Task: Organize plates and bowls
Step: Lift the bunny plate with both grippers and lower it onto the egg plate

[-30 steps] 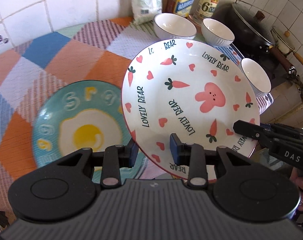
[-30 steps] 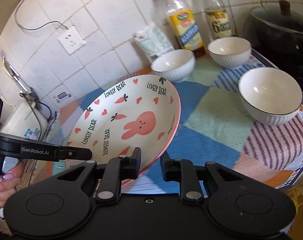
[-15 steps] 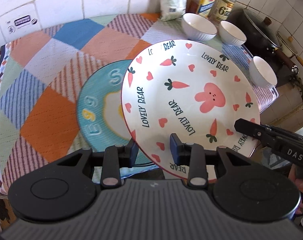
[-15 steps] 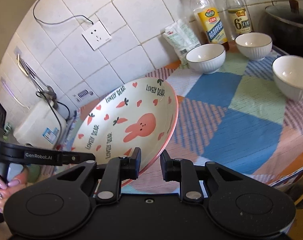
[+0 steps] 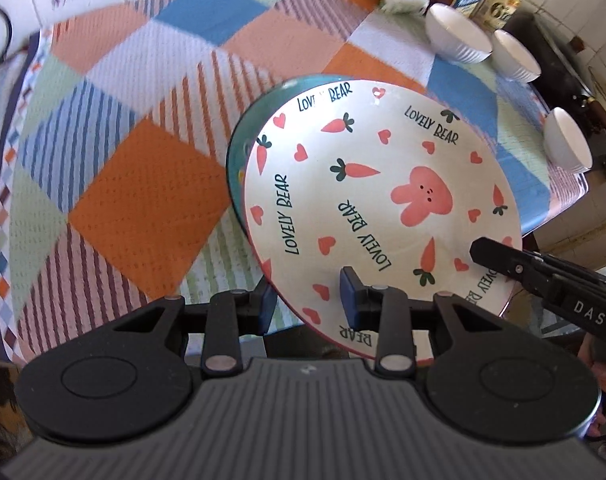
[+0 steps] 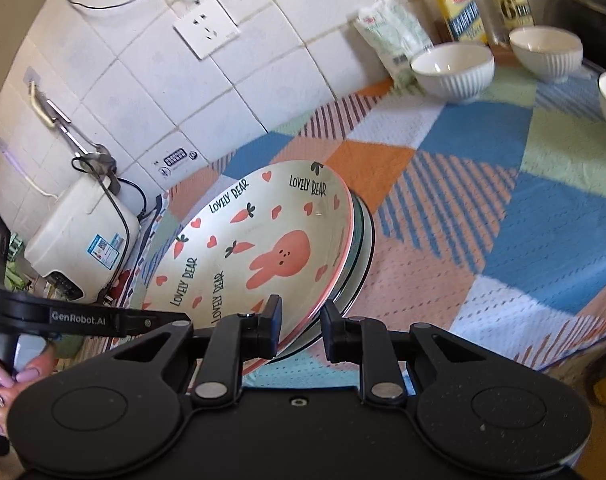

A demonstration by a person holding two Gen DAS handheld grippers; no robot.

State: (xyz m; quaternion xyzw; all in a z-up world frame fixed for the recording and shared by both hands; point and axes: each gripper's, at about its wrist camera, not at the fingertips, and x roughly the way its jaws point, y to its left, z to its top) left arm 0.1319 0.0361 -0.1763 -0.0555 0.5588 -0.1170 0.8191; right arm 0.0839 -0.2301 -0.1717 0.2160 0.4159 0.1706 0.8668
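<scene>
The rabbit plate (image 5: 379, 208) is being lowered onto the teal plate (image 5: 239, 148), which is lying flat on the checked cloth (image 5: 143, 184). It is being held tilted — its far edge is down against the teal plate, while its near edge is raised, as the right wrist view shows. For the step to go well, the near edge should be brought down slowly until the two rims are sitting level and centred, and the grip should be let go only once the weight is being carried from below; a tilted release is likely to let the plate slide or clatter.

The left gripper (image 5: 309, 300) is being held low and pointing forward, its jaws clenched on the plate's near rim, one finger above and one beneath. The right gripper (image 6: 301, 326) is being held at the rim from the opposite side — whether its jaws are pinching the plate or standing slightly apart cannot be told. Three white bowls (image 5: 459, 40) are standing well apart near the bottles (image 6: 459, 4), not yet stacked.
</scene>
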